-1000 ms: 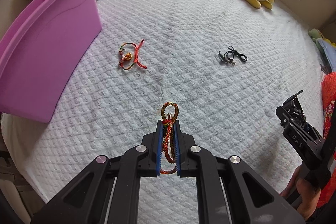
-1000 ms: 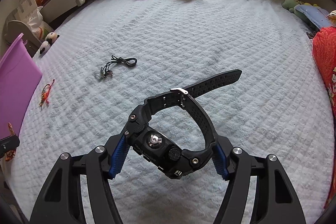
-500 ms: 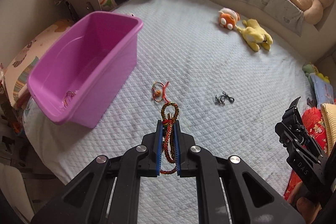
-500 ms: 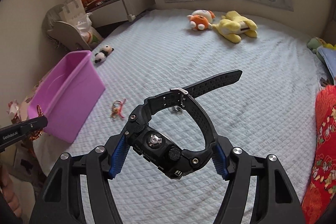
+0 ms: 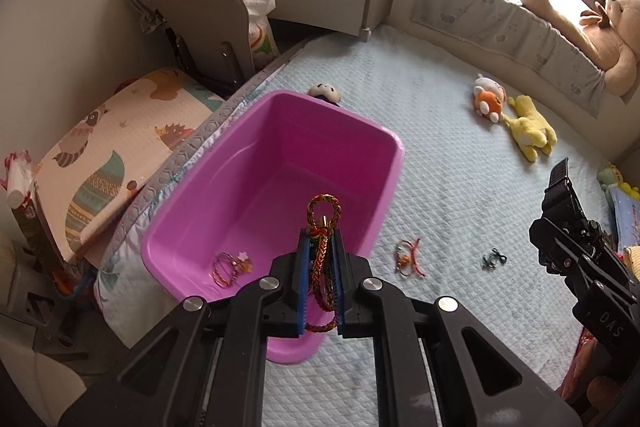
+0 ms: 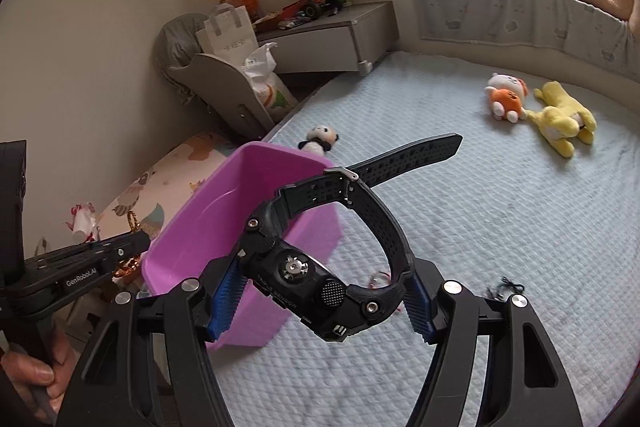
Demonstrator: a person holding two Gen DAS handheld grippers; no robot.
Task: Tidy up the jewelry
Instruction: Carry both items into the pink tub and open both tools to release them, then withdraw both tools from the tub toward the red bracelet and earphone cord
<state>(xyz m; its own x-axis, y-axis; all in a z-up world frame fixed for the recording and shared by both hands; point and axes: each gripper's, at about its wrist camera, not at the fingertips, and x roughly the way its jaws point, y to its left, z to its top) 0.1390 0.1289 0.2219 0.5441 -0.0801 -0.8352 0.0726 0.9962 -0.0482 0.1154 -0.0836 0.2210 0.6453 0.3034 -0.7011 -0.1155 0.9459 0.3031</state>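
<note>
Left gripper: the blue-padded fingers are pinched nearly together on a braided red-and-gold bracelet. Its loop stands up above the fingertips and its tail hangs out below them. A thin cord is most securely held this way, clamped across its middle. The gripper is angled downward over the near end of the purple bin, a position suited, in my judgement, to a release straight into it.

Right gripper: the fingers stand wide apart, yet they are not free. They press on either side of a black wristwatch, case back facing the camera, buckled strap arched above and the free strap end projecting toward the bed. The wide spread is explained by the bulk of the case. This gripper hangs above the bed, to the right of the bin and short of its rim, apparently waiting its turn.

Bin contents: one bracelet with a small flower charm lies on the floor of the bin, which confirms the bin as the collection point.

Outstanding items: a red cord bracelet and a small black cord piece lie on the quilted bed cover, apart from each other and outside the bin.

Assessment: sorting is partly done; two items are in transit and two are uncollected.
</note>
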